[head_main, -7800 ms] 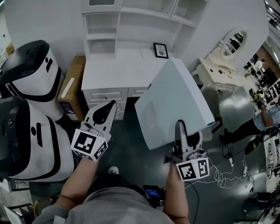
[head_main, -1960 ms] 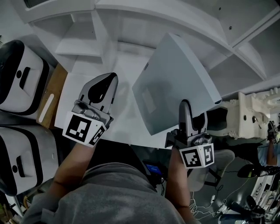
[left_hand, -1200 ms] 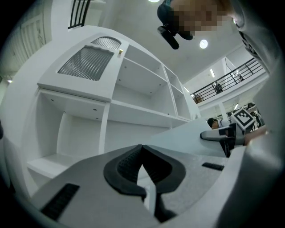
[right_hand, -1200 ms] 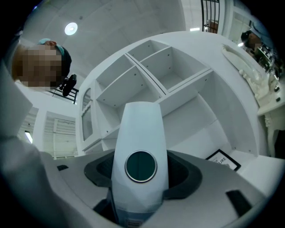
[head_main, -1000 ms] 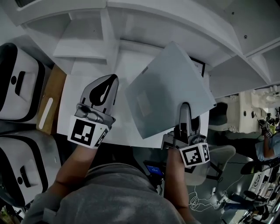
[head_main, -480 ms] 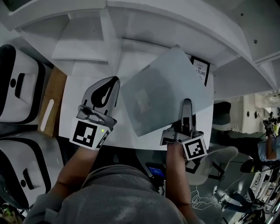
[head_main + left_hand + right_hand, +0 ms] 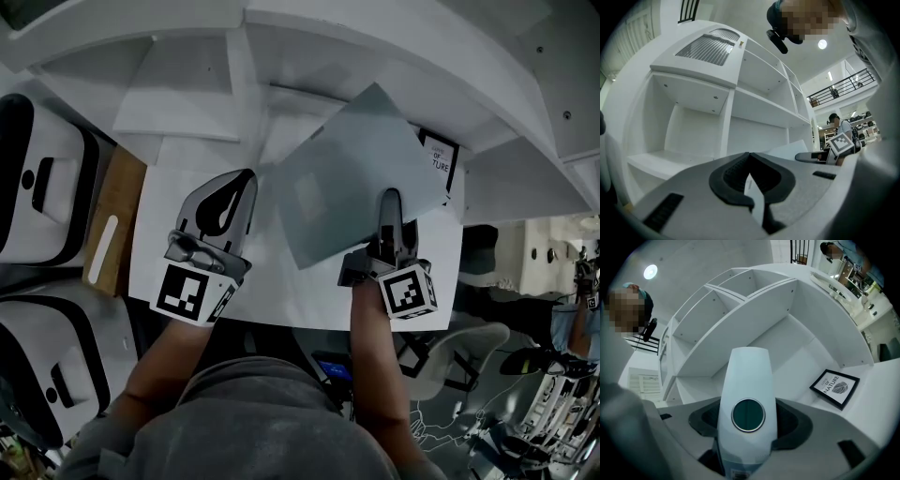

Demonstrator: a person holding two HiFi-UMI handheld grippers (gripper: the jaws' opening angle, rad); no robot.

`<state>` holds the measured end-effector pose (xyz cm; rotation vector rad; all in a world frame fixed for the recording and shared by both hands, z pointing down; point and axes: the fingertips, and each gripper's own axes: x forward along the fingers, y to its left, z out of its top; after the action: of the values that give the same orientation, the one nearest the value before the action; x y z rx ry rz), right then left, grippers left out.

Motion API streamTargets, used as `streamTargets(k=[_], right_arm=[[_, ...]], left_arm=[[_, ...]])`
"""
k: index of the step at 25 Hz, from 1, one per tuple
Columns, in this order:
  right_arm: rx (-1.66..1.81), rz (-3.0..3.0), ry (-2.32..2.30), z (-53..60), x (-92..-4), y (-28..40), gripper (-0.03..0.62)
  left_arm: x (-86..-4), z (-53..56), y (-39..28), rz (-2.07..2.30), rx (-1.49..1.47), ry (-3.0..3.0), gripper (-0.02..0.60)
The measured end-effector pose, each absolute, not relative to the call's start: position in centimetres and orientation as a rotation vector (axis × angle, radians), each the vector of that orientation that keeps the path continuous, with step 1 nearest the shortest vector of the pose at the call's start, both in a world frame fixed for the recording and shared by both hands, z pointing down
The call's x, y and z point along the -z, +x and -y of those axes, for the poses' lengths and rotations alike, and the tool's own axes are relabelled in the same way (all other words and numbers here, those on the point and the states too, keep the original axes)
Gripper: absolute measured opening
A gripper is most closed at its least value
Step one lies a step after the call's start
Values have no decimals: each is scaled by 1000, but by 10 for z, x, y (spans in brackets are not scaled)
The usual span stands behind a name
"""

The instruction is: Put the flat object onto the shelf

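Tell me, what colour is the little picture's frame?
Black; the picture frame shows best in the right gripper view.

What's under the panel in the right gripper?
The white desk top shows around the panel; a framed print peeks out at its right edge. Anything directly beneath is hidden.

Large hall, mezzanine railing [image 7: 839,86], white shelf desk [image 7: 272,295], framed print [image 7: 834,386]

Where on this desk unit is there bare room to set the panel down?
Bare: the desktop left of the left gripper and between it and the right gripper, which holds the flat white panel; also the low cubby shelf on the left. Crowded: the right rear corner, where the framed print stands close beside the panel.
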<state>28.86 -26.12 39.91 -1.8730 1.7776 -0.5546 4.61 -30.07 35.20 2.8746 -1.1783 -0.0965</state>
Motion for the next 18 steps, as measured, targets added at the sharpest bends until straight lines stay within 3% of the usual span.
streamTargets(k=[18], right_arm=[[326,-1997,-1928,322,-390,246,299]], left_arm=[[-365,325,24,1257,79,2819,6]])
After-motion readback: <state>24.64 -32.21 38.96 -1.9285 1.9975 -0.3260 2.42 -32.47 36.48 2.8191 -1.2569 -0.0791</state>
